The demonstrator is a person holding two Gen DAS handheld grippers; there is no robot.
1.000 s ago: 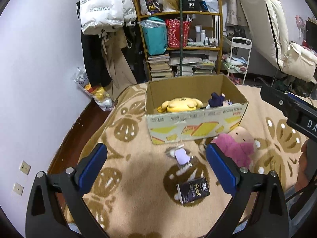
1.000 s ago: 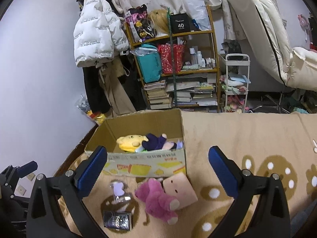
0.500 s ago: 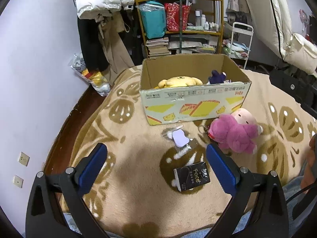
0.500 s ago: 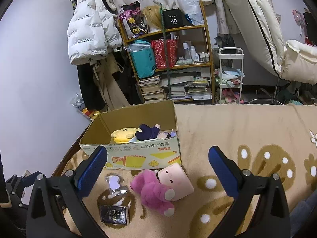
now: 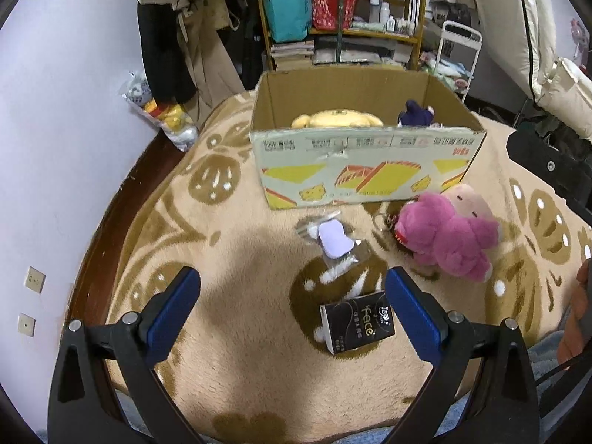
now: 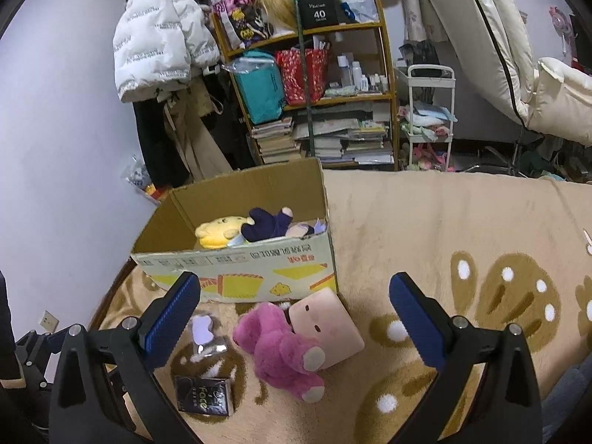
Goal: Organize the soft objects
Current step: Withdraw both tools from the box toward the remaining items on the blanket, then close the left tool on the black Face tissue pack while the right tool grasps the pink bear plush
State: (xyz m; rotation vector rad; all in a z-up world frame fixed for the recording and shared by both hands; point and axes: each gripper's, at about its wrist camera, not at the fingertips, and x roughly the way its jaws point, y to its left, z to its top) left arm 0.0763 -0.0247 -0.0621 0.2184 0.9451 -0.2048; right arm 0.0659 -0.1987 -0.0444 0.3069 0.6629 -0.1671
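A cardboard box (image 5: 362,162) (image 6: 236,273) stands on the tan blanket with a yellow plush (image 5: 336,120) (image 6: 218,231) and a dark blue plush (image 5: 416,113) (image 6: 270,224) inside. In front of it lie a pink plush (image 5: 447,236) (image 6: 281,351) against a peach square plush (image 5: 468,199) (image 6: 325,323), a lilac item in a clear wrapper (image 5: 335,242) (image 6: 201,329) and a black tissue pack (image 5: 357,323) (image 6: 203,394). My left gripper (image 5: 292,305) hovers open just above the tissue pack. My right gripper (image 6: 294,312) is open over the two plushes.
A cluttered shelf (image 6: 310,92) with books, bags and bottles stands behind the box, beside hanging coats (image 6: 159,48) and a white cart (image 6: 429,118). The bed's left edge (image 5: 122,199) drops to a dark floor by the wall. A hand (image 5: 577,314) shows at the right.
The left gripper has tilted down and moved closer to the blanket, so the tissue pack sits nearer its fingers. The right gripper has shifted slightly right. Objects have not moved.
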